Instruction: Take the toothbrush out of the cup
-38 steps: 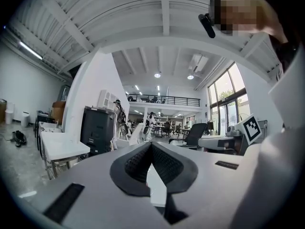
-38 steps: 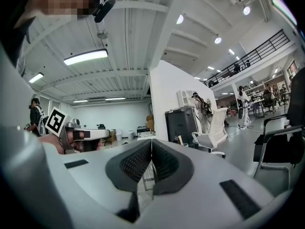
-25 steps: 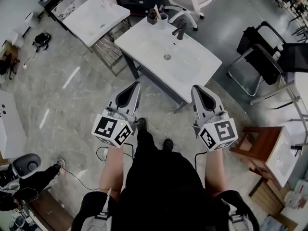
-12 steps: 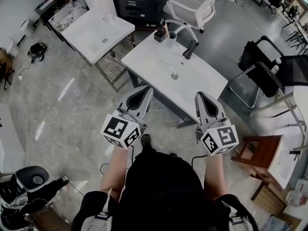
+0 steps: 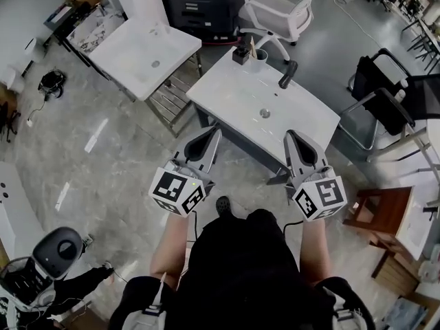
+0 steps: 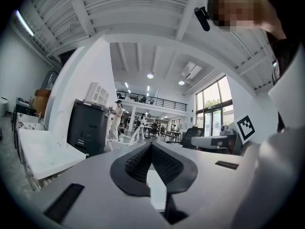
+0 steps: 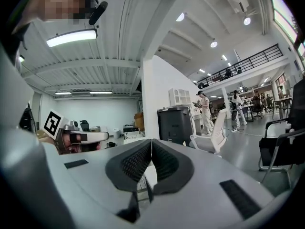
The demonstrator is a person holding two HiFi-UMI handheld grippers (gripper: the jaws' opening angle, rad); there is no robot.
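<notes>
Compared with a second ago, the desk [image 5: 227, 95] sits nearer in the head view, so the approach is under way. The cup [image 5: 258, 61] holding the toothbrush [image 5: 252, 46] stands upper centre, well beyond the left claw [image 5: 212, 133] and right claw [image 5: 295, 137], both pressed together and empty.

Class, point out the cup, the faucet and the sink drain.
cup [image 5: 258, 63], head view, its white wall.
faucet [image 5: 287, 75], head view, its dark body.
sink drain [image 5: 264, 113], head view, its centre.

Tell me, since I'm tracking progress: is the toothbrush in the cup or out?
In: the toothbrush sticks up from the cup on the washbasin.
</notes>
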